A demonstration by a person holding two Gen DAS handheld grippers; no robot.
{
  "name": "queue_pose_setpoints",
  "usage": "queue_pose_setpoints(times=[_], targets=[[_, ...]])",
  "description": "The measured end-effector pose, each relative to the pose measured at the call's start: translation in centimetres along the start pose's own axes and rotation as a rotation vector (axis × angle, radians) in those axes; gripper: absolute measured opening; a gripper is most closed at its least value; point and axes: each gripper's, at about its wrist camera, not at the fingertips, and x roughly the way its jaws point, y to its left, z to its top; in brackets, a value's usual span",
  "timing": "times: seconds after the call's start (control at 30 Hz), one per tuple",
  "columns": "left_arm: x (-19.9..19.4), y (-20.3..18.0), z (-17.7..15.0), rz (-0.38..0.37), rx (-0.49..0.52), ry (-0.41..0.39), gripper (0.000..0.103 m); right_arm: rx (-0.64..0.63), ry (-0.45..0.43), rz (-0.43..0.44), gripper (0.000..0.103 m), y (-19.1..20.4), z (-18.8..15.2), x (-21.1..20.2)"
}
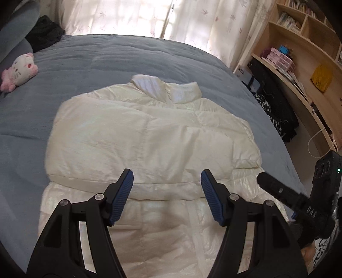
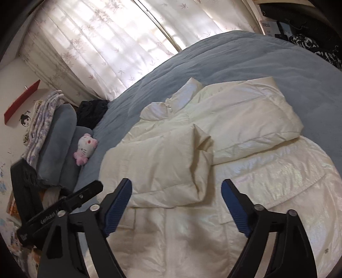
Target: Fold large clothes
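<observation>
Nearest to camera: two black grippers with blue ribbed pads, hovering above the lower part of a cream jacket.
Bed (image 1: 106, 55): largest thing in view, covered by a blue-grey quilt, with pale curtains (image 1: 132, 15) behind it.
Puffer jacket (image 1: 149, 136): cream and shiny, lying flat in the middle of the bed, collar toward the curtains, hem nearest the camera. Both sleeves are folded in across the chest; the lower body is still spread out.
Left gripper (image 1: 167, 177): claw released, jaws spread wide, holding nothing, just above the folded sleeves.
Right gripper (image 2: 176, 188): claw released too, jaws wide apart, empty, above the sleeve cuff and a hem pocket.
Bookshelf (image 1: 299, 49): wooden, to the right of the bed.
Plush cat (image 1: 20, 70): small, white and pink, by the pillows, well apart from the jacket.
Likely next step: lifting the hem toward the collar.
Risk: slick, puffy fabric may slip from a shallow pinch, and trapped air could spring the sleeves back open, undoing the fold.
</observation>
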Motion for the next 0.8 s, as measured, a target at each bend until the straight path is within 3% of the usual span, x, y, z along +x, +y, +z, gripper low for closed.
queue_pose_setpoints(times=[0.23, 0.4, 0.47, 0.5, 0.53, 0.6, 0.63, 0.8], targets=[[-2.7, 3.8, 0.9, 0.147, -0.001, -0.006, 0.063, 0.045, 0.063, -0.030, 0.088, -1.0, 2.9, 3.1], [-2.9, 7.1, 1.8, 0.192, -0.047, -0.024, 0.063, 0.133, 0.188, -0.011, 0.085, -3.1, 3.5, 8.9], [-2.6, 8.1, 2.2, 0.198, -0.071, -0.022, 0.063, 0.144, 0.231, -0.010, 0.072, -3.4, 3.4, 11.0], [-2.3, 8.7, 2.5, 0.205, -0.078, -0.023, 0.063, 0.139, 0.254, -0.014, 0.059, -3.2, 3.3, 12.0], [-2.1, 9.1, 2.8, 0.215, -0.082, -0.024, 0.063, 0.127, 0.269, -0.013, 0.036, -2.9, 3.2, 12.5], [-1.6, 9.4, 3.4, 0.227, -0.073, -0.034, 0.063, 0.048, 0.272, -0.027, 0.018, -1.0, 3.5, 12.6], [-1.2, 9.4, 3.7, 0.234, -0.066, -0.038, 0.063, 0.004, 0.250, -0.040, 0.013, -0.1, 3.6, 12.3], [0.0, 8.7, 5.8, 0.277, -0.025, -0.111, 0.054, -0.266, 0.008, -0.026, 0.010, 6.3, 7.0, 8.1]])
